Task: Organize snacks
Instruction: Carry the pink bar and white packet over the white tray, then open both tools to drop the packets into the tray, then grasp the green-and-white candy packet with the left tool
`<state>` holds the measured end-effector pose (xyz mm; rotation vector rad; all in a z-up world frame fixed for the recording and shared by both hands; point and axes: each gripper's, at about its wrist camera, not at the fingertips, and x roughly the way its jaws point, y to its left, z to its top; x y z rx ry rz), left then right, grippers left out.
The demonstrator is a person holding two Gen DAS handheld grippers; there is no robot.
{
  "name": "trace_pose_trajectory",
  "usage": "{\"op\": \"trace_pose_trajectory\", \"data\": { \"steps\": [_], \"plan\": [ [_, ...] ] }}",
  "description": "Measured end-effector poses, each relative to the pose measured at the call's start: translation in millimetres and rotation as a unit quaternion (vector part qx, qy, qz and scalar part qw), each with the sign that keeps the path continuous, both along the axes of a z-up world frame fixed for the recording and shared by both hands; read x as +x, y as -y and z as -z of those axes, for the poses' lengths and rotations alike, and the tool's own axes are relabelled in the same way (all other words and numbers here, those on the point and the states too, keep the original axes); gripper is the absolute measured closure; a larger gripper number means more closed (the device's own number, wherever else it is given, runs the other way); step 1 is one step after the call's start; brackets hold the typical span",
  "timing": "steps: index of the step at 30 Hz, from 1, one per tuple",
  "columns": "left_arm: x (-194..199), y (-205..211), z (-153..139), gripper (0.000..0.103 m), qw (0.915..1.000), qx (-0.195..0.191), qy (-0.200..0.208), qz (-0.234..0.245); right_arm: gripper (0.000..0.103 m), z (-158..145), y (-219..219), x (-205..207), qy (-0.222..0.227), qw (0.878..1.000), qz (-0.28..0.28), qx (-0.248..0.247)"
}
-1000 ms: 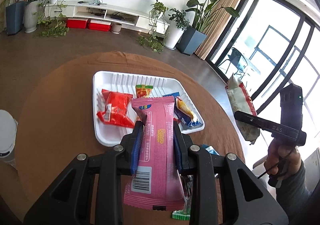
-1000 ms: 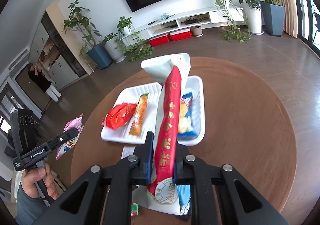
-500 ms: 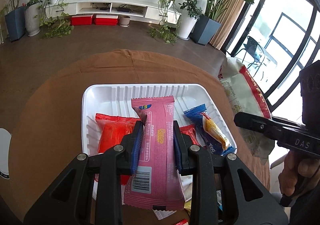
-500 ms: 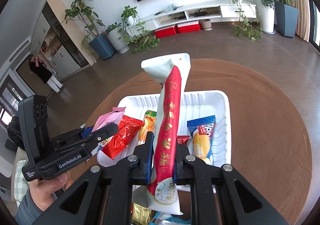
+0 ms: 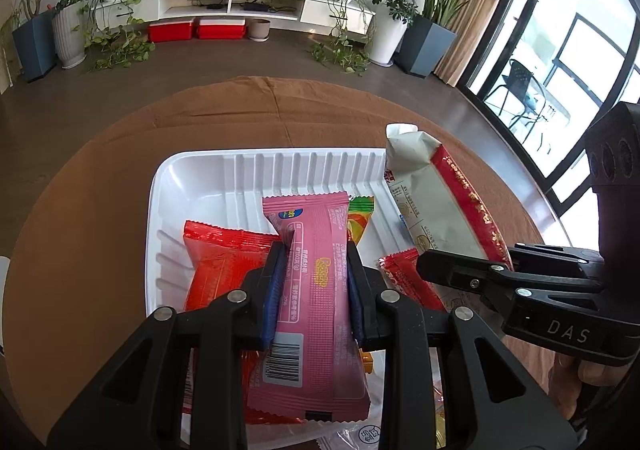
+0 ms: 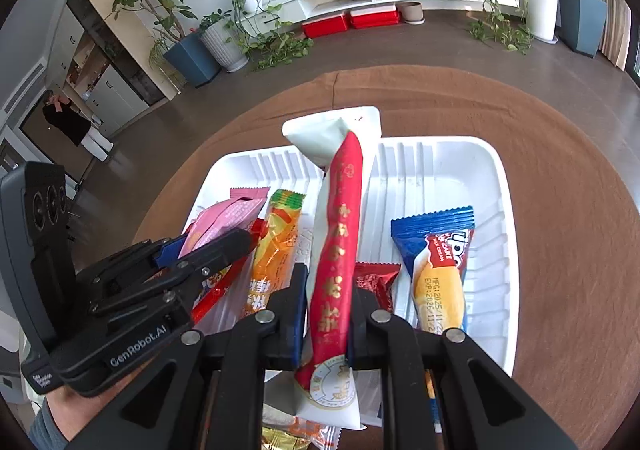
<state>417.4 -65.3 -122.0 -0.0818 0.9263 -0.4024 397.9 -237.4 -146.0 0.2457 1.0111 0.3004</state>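
From the left wrist, the left gripper [image 5: 316,286] pinches a pink snack packet [image 5: 310,298] across its width; the packet's long axis runs along the fingers, crimped end pointing away, barcode end toward the camera. It hangs over the white tray [image 5: 160,210], above a red packet [image 5: 218,266] lying flat inside. At right, the right gripper [image 5: 452,270] holds a white-and-red packet [image 5: 436,210] slanting up toward the tray's far corner. The tray sits on a round brown counter [image 5: 80,210]; beyond are dark flooring, potted plants and a white media shelf.

From the right wrist, the right gripper [image 6: 326,310] is pressed onto that long packet [image 6: 340,226], pointing straight ahead over the tray [image 6: 492,178], between an orange packet [image 6: 276,242] and a blue cake packet [image 6: 436,270].
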Motion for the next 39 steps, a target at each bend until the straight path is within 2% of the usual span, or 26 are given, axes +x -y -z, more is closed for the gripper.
{"op": "trace_pose_trajectory", "data": {
  "steps": [11,17,18,20,23,25,28,30,32,34,36,39],
  "plan": [
    [21.9,12.5,14.6,0.076,0.9999,0.006,-0.009,0.007,0.086,14.9,-8.5,11.4,-0.021,1.000,0.001,-0.008],
    [17.9,15.2,10.6,0.072,0.9999,0.009,-0.007,0.008,0.084,17.8,-9.7,12.5,-0.021,1.000,-0.002,-0.008],
    [18.2,15.0,9.9,0.070,0.9999,0.010,-0.006,0.007,0.082,17.9,-9.2,12.7,-0.021,1.000,-0.003,-0.007],
    [13.5,14.3,7.3,0.058,0.9999,0.011,-0.001,0.005,0.082,17.0,-8.7,12.4,-0.020,1.000,-0.003,-0.007],
    [8.7,12.6,1.3,0.051,0.9999,0.012,0.008,0.002,0.081,14.0,-7.0,10.8,-0.017,1.000,-0.002,-0.011],
    [2.3,12.3,-5.4,0.042,0.9998,0.015,0.016,0.003,0.078,9.5,-4.7,6.3,-0.012,1.000,-0.002,-0.012],
    [-13.8,8.8,-18.0,0.030,0.9994,0.015,0.030,0.005,0.064,-3.0,0.9,-5.1,0.004,1.000,-0.002,-0.016],
    [-25.3,5.8,-24.9,0.025,0.9992,0.015,0.035,0.009,0.049,-13.9,6.5,-16.4,0.019,1.000,0.003,-0.015],
    [-40.5,1.8,-32.0,0.021,0.9991,0.013,0.039,0.010,0.041,-24.7,13.9,-31.3,0.036,0.999,0.003,-0.009],
    [-59.5,-0.7,-37.3,0.009,0.9990,0.010,0.041,0.015,0.033,-35.7,23.4,-50.8,0.059,0.998,0.006,0.003],
    [-83.6,-1.6,-40.7,0.005,0.9984,0.012,0.049,0.025,0.021,-45.0,33.0,-73.9,0.083,0.996,0.012,0.015],
    [-124.1,-3.9,-37.2,0.004,0.9980,0.001,0.048,0.040,0.018,-50.0,46.3,-114.9,0.111,0.993,0.023,0.027]
  ]
}}
